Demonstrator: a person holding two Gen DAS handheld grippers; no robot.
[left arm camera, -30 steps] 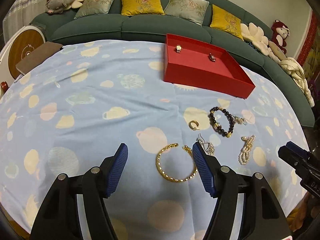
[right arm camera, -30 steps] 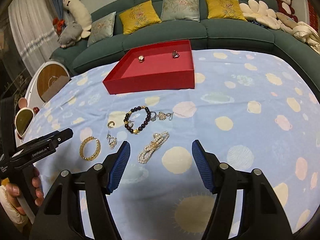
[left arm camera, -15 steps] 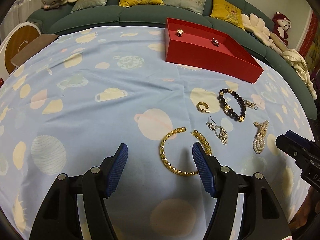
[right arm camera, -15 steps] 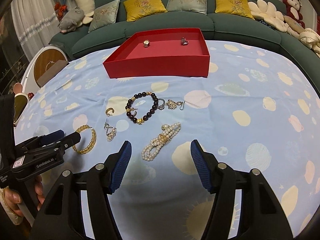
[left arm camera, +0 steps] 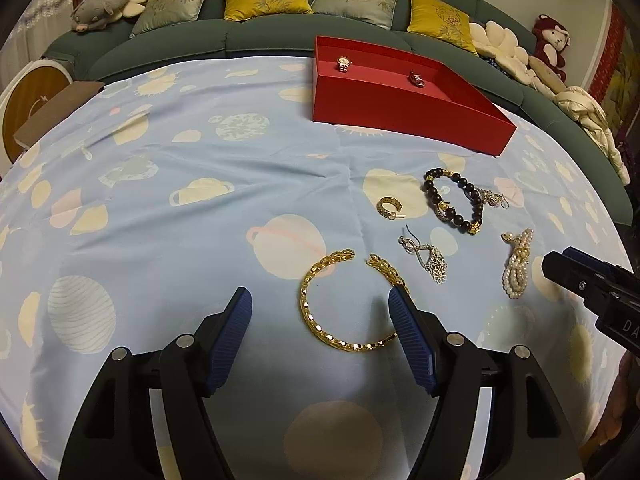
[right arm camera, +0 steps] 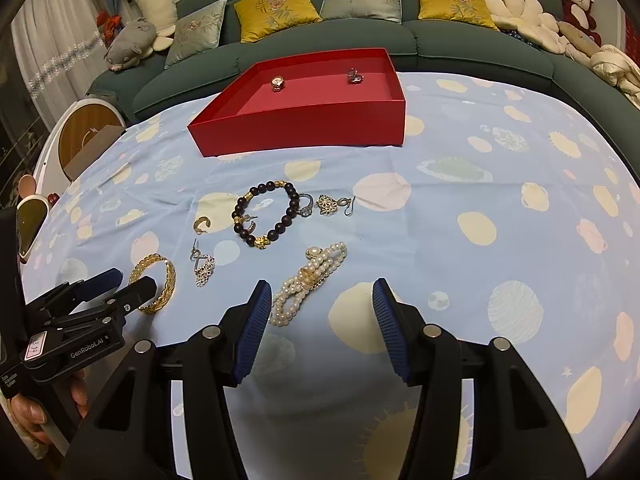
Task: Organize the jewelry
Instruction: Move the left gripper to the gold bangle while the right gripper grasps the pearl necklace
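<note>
Left wrist view: the left claw (left arm camera: 320, 322) stands open, jaws just opening, its right pad overlapping the open gold chain bangle (left arm camera: 344, 308) on a blue planet-print cloth (left arm camera: 180, 184). A red cardboard tray (left arm camera: 400, 108) sits before a green sofa (left arm camera: 240, 36).

Right wrist view: the right claw (right arm camera: 318, 318) is open, jaws just closing; the knotted pearl strand (right arm camera: 306, 280) lies beside its left pad, contact unclear. The dark bead bracelet (right arm camera: 266, 212) partly hides small earrings.

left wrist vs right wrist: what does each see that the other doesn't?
Left wrist only: gold bangle's open gap, lying between the left hand-held gripper fingers. Right wrist only: silver ring by the bead bracelet, and a hand holding the left tool. Both: red tray, pearl bracelet, both hand-held grippers open.
</note>
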